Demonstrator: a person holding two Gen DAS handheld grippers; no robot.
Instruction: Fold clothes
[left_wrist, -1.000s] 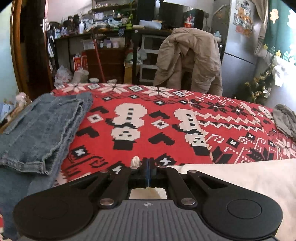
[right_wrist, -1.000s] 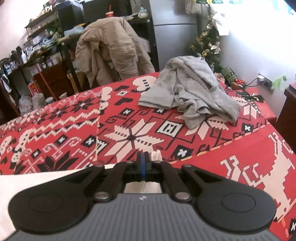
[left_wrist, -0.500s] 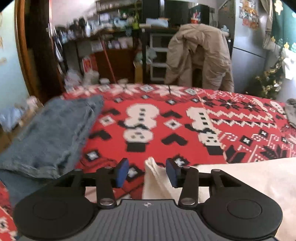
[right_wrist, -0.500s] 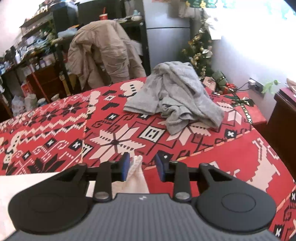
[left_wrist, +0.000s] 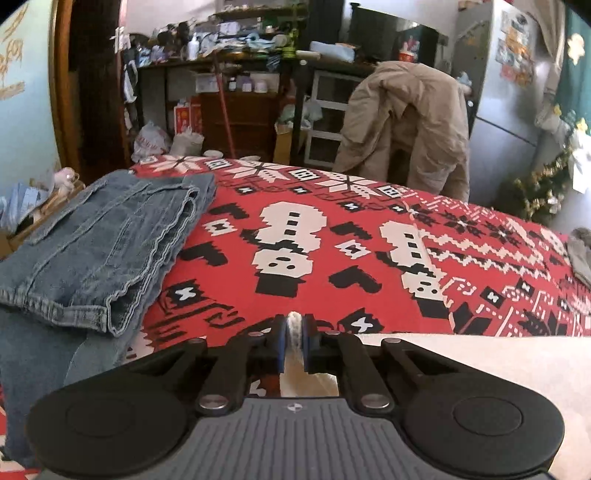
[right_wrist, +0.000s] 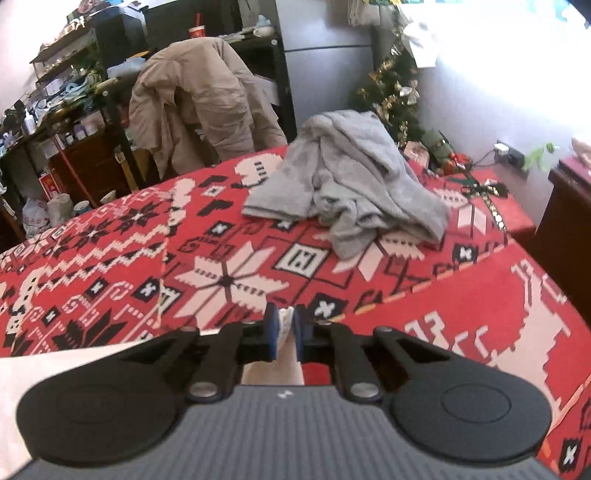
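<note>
Both gripper (left_wrist: 294, 334) (right_wrist: 283, 326) jaws closing on cream garment (left_wrist: 480, 365) edge, bare red blanket (left_wrist: 332, 236) beyond.

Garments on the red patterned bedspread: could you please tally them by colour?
Blue denim: 1, the folded jeans
Grey: 1, the crumpled top
Cream: 1, the cloth gripped at both grippers
Total: 3

A bed under a red patterned blanket (left_wrist: 369, 236) fills the near space. Beyond it stand cluttered dark shelves (left_wrist: 240, 74), a chair draped with a beige jacket (left_wrist: 406, 125) and a grey fridge (left_wrist: 509, 85). A small tinsel tree (right_wrist: 391, 92) stands by the bright right wall.
</note>
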